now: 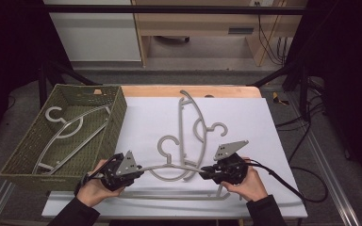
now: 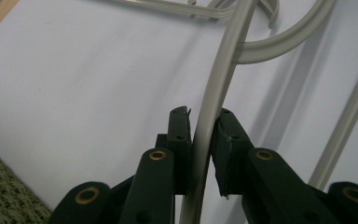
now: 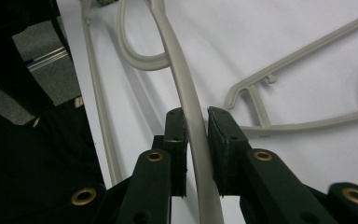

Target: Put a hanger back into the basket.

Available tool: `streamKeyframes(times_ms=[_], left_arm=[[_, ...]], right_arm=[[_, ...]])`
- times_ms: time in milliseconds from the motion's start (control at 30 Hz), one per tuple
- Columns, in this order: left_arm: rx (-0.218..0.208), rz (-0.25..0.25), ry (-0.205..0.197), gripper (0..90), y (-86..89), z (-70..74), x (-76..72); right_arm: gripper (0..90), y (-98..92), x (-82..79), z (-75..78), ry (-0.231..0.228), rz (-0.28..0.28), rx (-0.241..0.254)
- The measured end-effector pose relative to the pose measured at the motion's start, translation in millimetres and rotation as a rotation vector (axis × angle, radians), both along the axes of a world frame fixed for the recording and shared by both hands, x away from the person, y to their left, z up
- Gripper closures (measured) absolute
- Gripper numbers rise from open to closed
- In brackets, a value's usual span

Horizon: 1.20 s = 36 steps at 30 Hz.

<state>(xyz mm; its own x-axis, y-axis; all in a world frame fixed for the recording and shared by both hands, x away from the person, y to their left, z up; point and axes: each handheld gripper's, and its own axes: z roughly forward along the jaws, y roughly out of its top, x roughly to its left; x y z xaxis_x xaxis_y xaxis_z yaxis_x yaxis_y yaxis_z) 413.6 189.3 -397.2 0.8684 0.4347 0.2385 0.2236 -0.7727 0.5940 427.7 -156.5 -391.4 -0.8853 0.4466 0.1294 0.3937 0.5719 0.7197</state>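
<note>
A grey plastic hanger (image 1: 169, 166) lies across the front of the white sheet, hook pointing away from me. My left gripper (image 1: 139, 170) is shut on the left end of its curved shoulder, and my right gripper (image 1: 202, 170) is shut on the right end. In the left gripper view the pads of the left gripper (image 2: 204, 121) press on both sides of the hanger's arm (image 2: 223, 70). The right gripper view shows the right gripper (image 3: 196, 119) clamping the same hanger (image 3: 177, 56), whose hook loops off to the upper left.
A second grey hanger (image 1: 188, 122) lies farther back on the white sheet (image 1: 245, 122), also seen as the second hanger (image 3: 303, 53) in the right gripper view. An olive woven basket (image 1: 118, 113) at the left holds another hanger (image 1: 70, 132). Cables trail off to the right.
</note>
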Motion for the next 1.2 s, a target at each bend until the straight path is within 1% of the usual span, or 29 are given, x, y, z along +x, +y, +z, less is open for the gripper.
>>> streamKeyframes(times_ms=[33, 67, 100, 133, 200, 233, 267, 367, 400, 433, 467, 533, 600, 633, 667, 700, 733, 767, 900, 933, 967, 1000, 1033, 1067, 1133, 1167, 1200], left_arm=[[0.002, -0.001, -0.001, 78.5, -0.7, 0.3, -1.5], [0.002, -0.007, 0.0, 79.1, -1.1, 0.3, -2.3], [0.001, -0.014, 0.003, 79.8, -1.9, 1.1, -4.0], [0.001, -0.013, 0.006, 80.3, -2.7, 1.5, -5.2], [-0.004, -0.017, 0.012, 81.0, -3.9, 2.8, -7.2], [-0.011, -0.019, 0.013, 81.4, -4.3, 3.7, -8.5], [-0.016, -0.02, 0.011, 81.7, -4.9, 3.8, -9.5], [-0.031, -0.013, 0.015, 82.3, -6.1, 5.8, -12.4], [-0.031, -0.012, 0.011, 82.4, -6.1, 6.7, -12.8], [-0.044, -0.002, 0.014, 82.4, -6.5, 7.7, -13.8], [-0.049, 0.007, 0.013, 82.4, -6.7, 8.4, -14.2], [-0.047, 0.027, 0.007, 82.5, -5.9, 10.4, -14.6], [-0.061, 0.052, 0.005, 82.5, -5.0, 11.0, -14.5], [-0.068, 0.069, 0.004, 82.5, -4.1, 11.2, -13.8], [-0.075, 0.082, 0.005, 82.6, -3.7, 11.1, -13.3], [-0.084, 0.101, 0.009, 82.6, -2.4, 11.6, -12.5], [-0.087, 0.11, 0.007, 82.6, -1.6, 12.4, -12.4], [-0.111, 0.131, 0.002, 82.6, -1.0, 13.2, -12.8], [-0.16, 0.173, -0.028, 82.6, 4.9, 22.1, -14.2], [-0.152, 0.175, -0.035, 82.6, 6.8, 24.9, -14.4], [-0.168, 0.189, -0.049, 82.6, 8.7, 28.4, -15.1], [-0.159, 0.192, -0.057, 82.6, 10.8, 31.4, -15.4], [-0.182, 0.211, -0.069, 82.6, 14.0, 35.7, -16.1], [-0.183, 0.214, -0.073, 82.6, 16.6, 38.5, -16.1], [-0.206, 0.234, -0.086, 82.6, 21.6, 44.4, -16.8], [-0.22, 0.244, -0.107, 82.6, 25.5, 49.4, -17.1], [-0.231, 0.26, -0.108, 82.6, 29.0, 53.4, -18.1]], right_arm=[[76.5, -0.3, 0.3, 0.0, -0.005, -0.004, 0.001], [75.4, -1.5, 0.9, -0.1, -0.02, -0.009, 0.002], [74.4, -1.5, 0.8, -0.1, -0.021, -0.026, 0.004], [73.4, -2.9, 1.6, -0.3, -0.037, -0.035, 0.009], [71.7, -4.2, 1.8, 0.1, -0.046, -0.053, 0.008], [70.5, -5.2, 2.0, 0.2, -0.067, -0.05, 0.005], [69.3, -5.7, 2.1, 0.6, -0.09, -0.064, 0.012], [62.1, -7.3, 1.9, 2.4, -0.11, -0.1, 0.034], [60.1, -8.1, 2.3, 2.6, -0.127, -0.098, 0.038], [58.9, -8.4, 2.0, 2.8, -0.133, -0.106, 0.04], [56.3, -9.4, 2.0, 3.4, -0.148, -0.122, 0.048], [49.8, -12.3, 3.0, 4.9, -0.17, -0.151, 0.08], [44.7, -16.8, 2.6, 7.6, -0.219, -0.183, 0.106], [43.0, -19.0, 2.3, 9.0, -0.224, -0.193, 0.115], [38.9, -22.1, 1.5, 10.8, -0.241, -0.216, 0.139], [36.4, -24.0, 1.2, 11.9, -0.254, -0.229, 0.151], [33.7, -27.4, 0.9, 13.6, -0.264, -0.251, 0.163], [31.9, -29.1, 0.8, 14.0, -0.27, -0.261, 0.166], [26.2, -36.4, 0.5, 14.6, -0.28, -0.298, 0.172], [25.5, -38.0, 0.3, 14.7, -0.277, -0.304, 0.177], [24.2, -39.4, 0.1, 14.9, -0.278, -0.307, 0.178], [22.5, -41.4, -0.6, 15.1, -0.281, -0.318, 0.182], [21.4, -42.7, -0.7, 15.2, -0.281, -0.323, 0.184], [18.6, -45.0, -1.0, 15.2, -0.277, -0.336, 0.19], [15.8, -47.7, -0.6, 14.6, -0.273, -0.357, 0.192], [14.4, -48.7, -0.3, 14.1, -0.272, -0.366, 0.191], [12.1, -50.1, 0.4, 13.1, -0.269, -0.379, 0.188]])
